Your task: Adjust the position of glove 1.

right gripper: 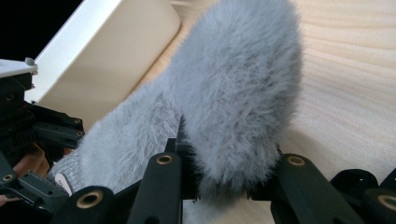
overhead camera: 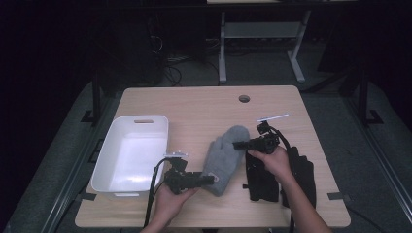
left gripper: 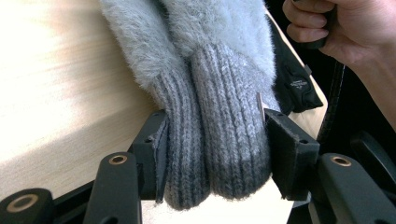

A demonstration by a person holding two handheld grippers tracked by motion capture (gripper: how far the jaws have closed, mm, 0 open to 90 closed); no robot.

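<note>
Item: pair of grey mittens (overhead camera: 226,158), fuzzy body with ribbed knit cuffs, lying stacked near the middle of the counter (overhead camera: 204,104), fingertips pointing away from the person, cuffs toward the near edge.

Left claw (overhead camera: 210,178): closed onto the ribbed cuffs (left gripper: 212,140); in the left gripper view both cuffs sit side by side between the jaws, with the pads pressing the knit from either side. Held by the person's left hand (overhead camera: 170,196).

Right claw (overhead camera: 238,144): closed on the fuzzy edge of the mittens (right gripper: 233,102); in the right gripper view the fur bulges up between the jaws and hides the pads, so the exact bite is hard to make out. Held by the right hand (overhead camera: 272,160).

Neighbours: white tub (overhead camera: 131,153) to the left, its right rim near the left claw and just apart from the mittens. Black gloves (overhead camera: 265,182) to the right, partly under the right hand and forearm, their outline hard to read against the dark sleeve; their outer end reaches close to the right counter edge.

Open room: bare wood across the far half of the counter, up to a round cable hole (overhead camera: 244,99); a narrow bare strip along the near edge below the cuffs.

Cut off: both forearms leave the high view at the bottom.
</note>
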